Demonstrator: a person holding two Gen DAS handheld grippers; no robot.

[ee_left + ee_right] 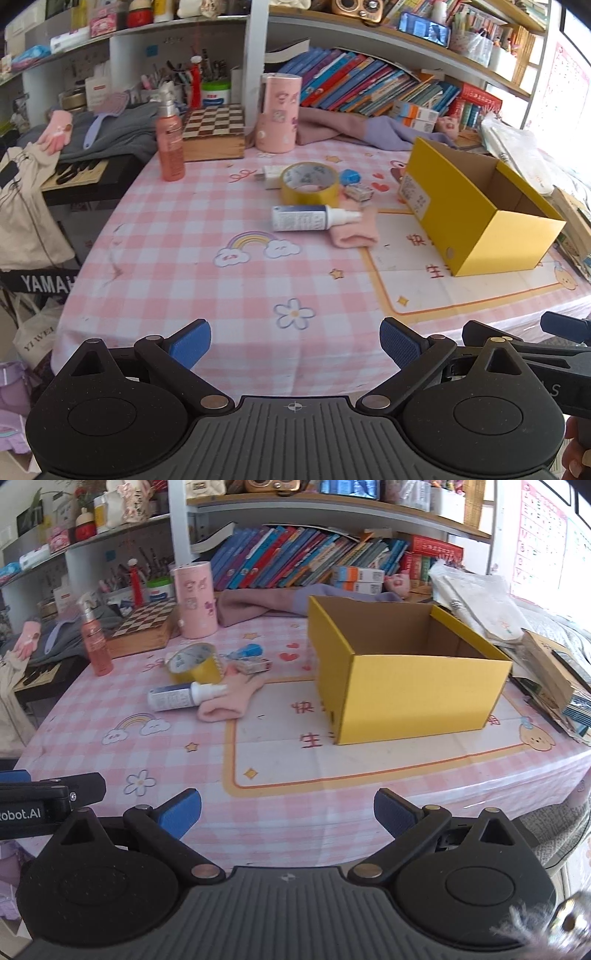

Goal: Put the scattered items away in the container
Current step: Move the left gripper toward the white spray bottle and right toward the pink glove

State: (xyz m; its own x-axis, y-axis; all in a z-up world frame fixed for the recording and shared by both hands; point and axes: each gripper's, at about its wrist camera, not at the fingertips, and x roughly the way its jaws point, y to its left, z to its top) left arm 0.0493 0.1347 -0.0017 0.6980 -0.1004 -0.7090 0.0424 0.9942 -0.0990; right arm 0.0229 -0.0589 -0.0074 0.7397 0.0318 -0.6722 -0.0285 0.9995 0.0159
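Currently, both units idle at the near desk edge, nothing gripped.
left gripper (295, 341): jaws spread wide, empty, hovering above the pink checked cloth at the near edge.
right gripper (287, 812): jaws spread wide, empty, just beside the left one, also at the near edge.
desk (177, 236): covered by pink checked cloth with rainbow and flower prints.
yellow box (417, 690): open-topped cardboard, upright on the right half of the desk, inside looks empty as far as visible.
tape roll (309, 182): yellow, lying just left of the box, mid-desk.
white bottle (314, 218): on its side in front of the tape roll, nozzle toward the box, tip resting on the pink sock.
pink sock (356, 230): crumpled flat, between the bottle and the box, apart from the box.
blue item (349, 176): small, behind the tape roll on its right; type unclear.
small carton (359, 192): tiny printed box, right of the tape roll, near the sock.
white adapter (269, 176): partly hidden behind the tape roll on the left.
pink spray bottle (170, 144): upright, far left, next to the chessboard box (214, 131).
pink cylinder (279, 112): upright at the back, beside the chessboard box.
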